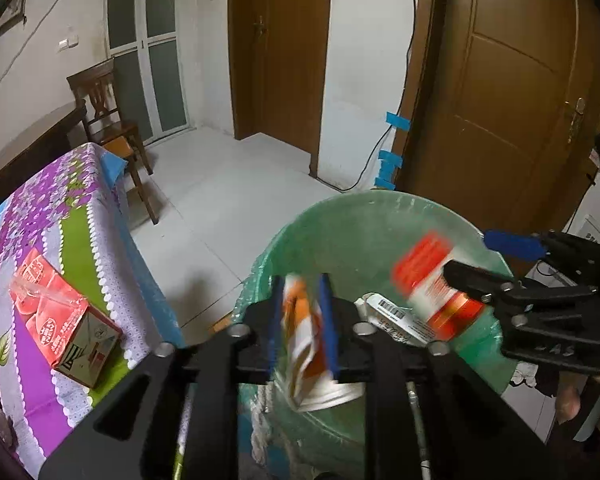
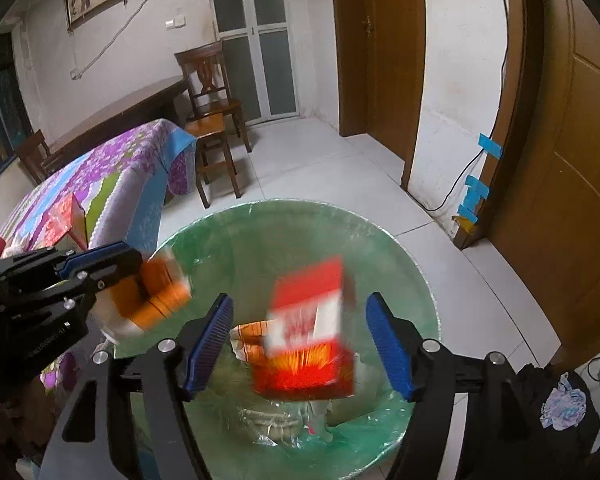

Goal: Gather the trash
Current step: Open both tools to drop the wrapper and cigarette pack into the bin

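Observation:
A bin lined with a green bag stands below both grippers. My left gripper is shut on a crumpled orange and white wrapper above the bin. My right gripper is open over the bin. A red and white carton is blurred between its spread fingers, apparently falling free. More wrappers lie inside the bin. A red carton lies on the table.
The table wears a purple, green and blue floral cloth left of the bin. Wooden chairs stand behind it. Brown doors and a taped cable are on the right. Dark clothing lies at lower right.

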Demonstrator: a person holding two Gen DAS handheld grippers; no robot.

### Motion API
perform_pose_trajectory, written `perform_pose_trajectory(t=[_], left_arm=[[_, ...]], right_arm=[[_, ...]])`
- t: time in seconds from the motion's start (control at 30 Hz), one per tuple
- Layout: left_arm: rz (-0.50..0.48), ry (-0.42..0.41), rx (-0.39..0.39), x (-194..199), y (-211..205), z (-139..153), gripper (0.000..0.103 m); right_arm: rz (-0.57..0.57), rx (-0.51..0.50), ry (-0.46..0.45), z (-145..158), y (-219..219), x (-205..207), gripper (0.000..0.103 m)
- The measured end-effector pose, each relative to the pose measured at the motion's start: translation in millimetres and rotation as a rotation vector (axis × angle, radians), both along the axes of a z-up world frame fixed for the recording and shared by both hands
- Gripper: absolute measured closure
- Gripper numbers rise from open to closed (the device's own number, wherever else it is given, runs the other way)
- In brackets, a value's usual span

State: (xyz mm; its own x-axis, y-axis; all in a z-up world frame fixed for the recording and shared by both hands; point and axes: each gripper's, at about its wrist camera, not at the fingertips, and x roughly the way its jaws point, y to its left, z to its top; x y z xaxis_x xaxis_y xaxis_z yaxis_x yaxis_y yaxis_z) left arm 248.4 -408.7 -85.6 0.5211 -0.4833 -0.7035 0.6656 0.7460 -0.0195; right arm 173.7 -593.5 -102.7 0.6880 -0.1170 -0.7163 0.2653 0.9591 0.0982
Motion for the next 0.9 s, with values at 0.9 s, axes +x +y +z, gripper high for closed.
perform_pose_trajectory(t=[0.9], left_arm=[[0.185, -0.107, -0.037, -56.0, 173.5, 48.1, 0.059]], right_arm=[[0.304, 0.013, -0.248, 71.7, 156.0, -62.5, 0.033]])
